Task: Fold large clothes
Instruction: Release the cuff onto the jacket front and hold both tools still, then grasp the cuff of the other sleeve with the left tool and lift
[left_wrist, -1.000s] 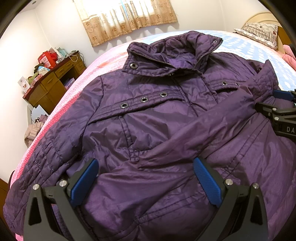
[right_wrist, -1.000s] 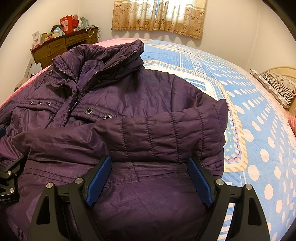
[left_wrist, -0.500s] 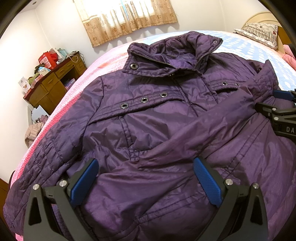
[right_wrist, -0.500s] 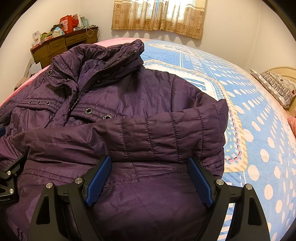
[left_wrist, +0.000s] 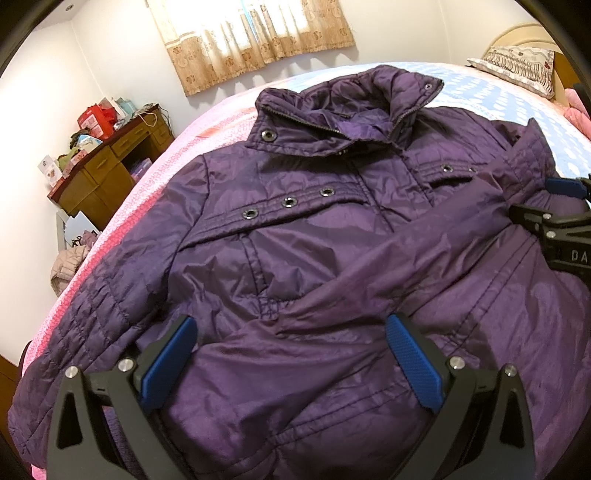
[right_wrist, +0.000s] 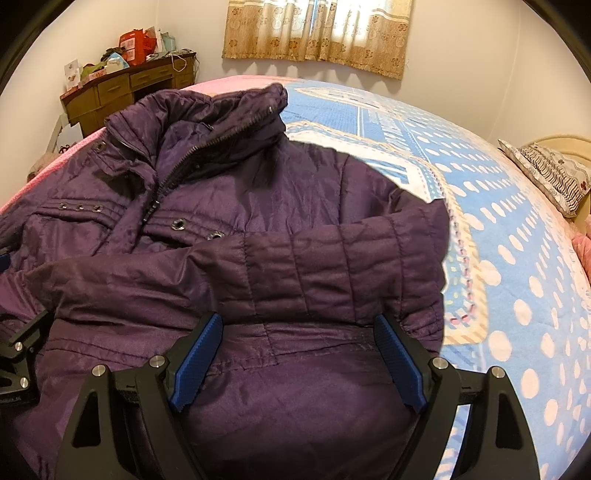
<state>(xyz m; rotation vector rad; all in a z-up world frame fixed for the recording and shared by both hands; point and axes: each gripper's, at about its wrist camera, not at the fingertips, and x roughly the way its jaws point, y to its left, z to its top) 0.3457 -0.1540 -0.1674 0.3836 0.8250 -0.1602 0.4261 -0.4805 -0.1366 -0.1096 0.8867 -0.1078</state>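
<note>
A purple padded jacket (left_wrist: 314, 236) lies face up on the bed, collar toward the window; it also shows in the right wrist view (right_wrist: 258, 206). Its right-hand sleeve (right_wrist: 295, 273) is folded across the chest. The other sleeve (left_wrist: 85, 325) lies out along the left edge. My left gripper (left_wrist: 291, 354) is open over the lower front of the jacket, holding nothing. My right gripper (right_wrist: 299, 354) is open just below the folded sleeve, holding nothing. Each gripper shows at the edge of the other's view.
The bed has a blue dotted cover (right_wrist: 517, 277) on the right and a pink cover (left_wrist: 155, 177) on the left. A pillow (right_wrist: 550, 173) lies at the headboard. A cluttered wooden desk (left_wrist: 107, 166) stands by the wall, past the bed's left side.
</note>
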